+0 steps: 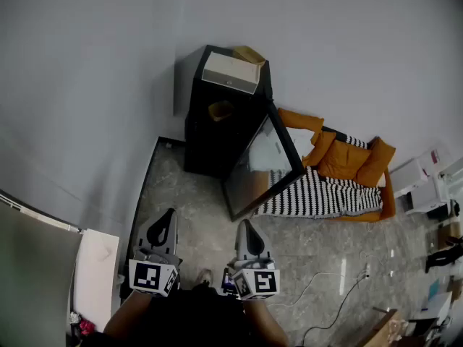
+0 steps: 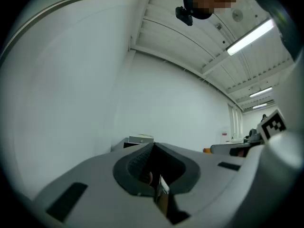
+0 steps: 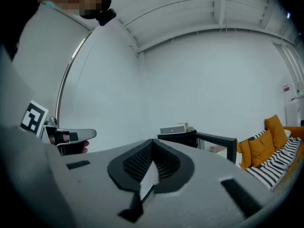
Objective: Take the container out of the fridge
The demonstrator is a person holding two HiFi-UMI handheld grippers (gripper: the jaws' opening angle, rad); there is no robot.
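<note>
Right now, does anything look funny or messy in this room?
The black fridge has its glass door hanging wide open while the left gripper and right gripper, both shut and empty, are held well back from it. A cable snakes loose across the floor.

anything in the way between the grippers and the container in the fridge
Nothing visible. The fridge has its door swung open to the right, so the container shows inside, unblocked. Only bare floor lies between it and the left gripper and right gripper, both shut and empty.
</note>
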